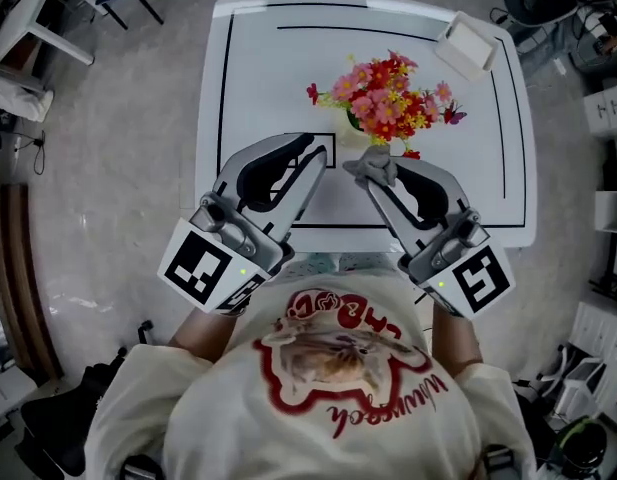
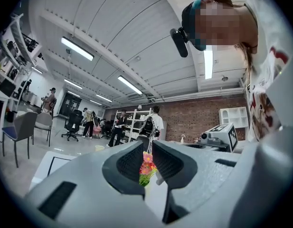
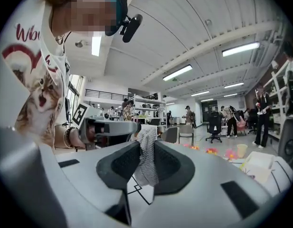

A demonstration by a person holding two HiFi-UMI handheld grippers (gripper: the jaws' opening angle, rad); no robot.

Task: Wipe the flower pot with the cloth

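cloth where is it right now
The cloth is clamped in the right claw, near the head view's centre, just on the person's side of the flowers on the white table.

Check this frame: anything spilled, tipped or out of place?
Nothing stands out. The flowers stand upright, nothing is spilled, and the right gripper is shut on the cloth. A white box sits angled at the table's far corner, harmlessly.
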